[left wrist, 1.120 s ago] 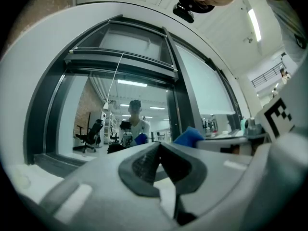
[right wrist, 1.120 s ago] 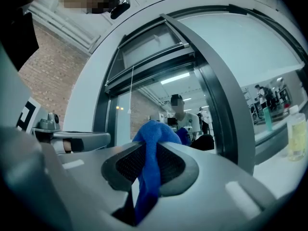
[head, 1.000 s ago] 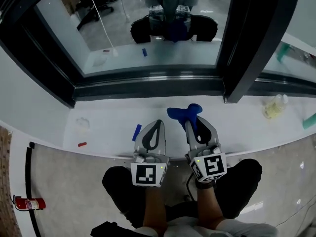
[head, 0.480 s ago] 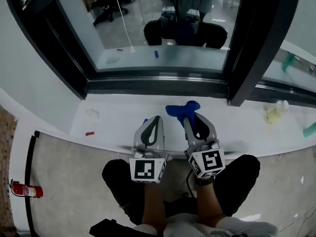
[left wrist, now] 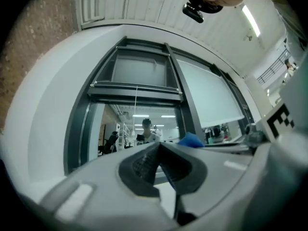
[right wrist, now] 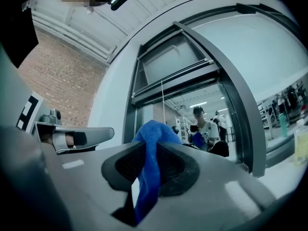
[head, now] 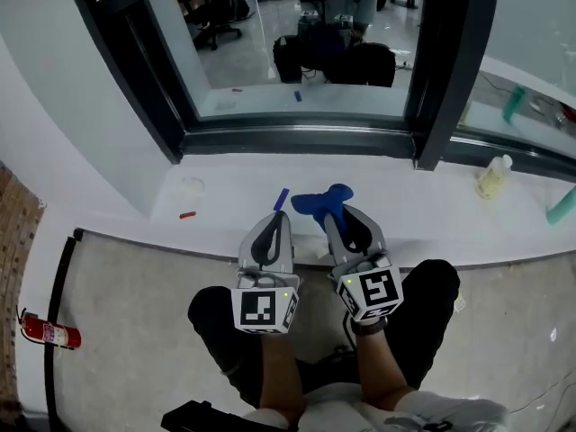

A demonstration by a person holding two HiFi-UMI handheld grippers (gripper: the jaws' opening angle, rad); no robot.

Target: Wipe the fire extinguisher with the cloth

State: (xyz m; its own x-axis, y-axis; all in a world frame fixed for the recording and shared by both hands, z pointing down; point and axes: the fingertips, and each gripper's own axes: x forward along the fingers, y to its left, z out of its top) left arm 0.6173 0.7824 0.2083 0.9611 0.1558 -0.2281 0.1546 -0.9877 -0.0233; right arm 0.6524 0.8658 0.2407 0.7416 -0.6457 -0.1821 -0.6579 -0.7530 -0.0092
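Observation:
A small red fire extinguisher lies on the floor at the far lower left of the head view, against a brick wall. My right gripper is shut on a blue cloth, which bunches out past its tips over the white window sill. In the right gripper view the blue cloth hangs pinched between the jaws of my right gripper. My left gripper is beside it, shut and holding nothing. The left gripper shows its jaws touching in its own view. Both grippers point at the window.
A yellowish bottle and a teal object stand on the sill at right. A small red piece and a blue piece lie on the sill. A dark window frame post rises ahead. My knees are below the grippers.
The head view has shifted so the window and sill sit further right and down. Both grippers stay side by side, the right one still holding the cloth.

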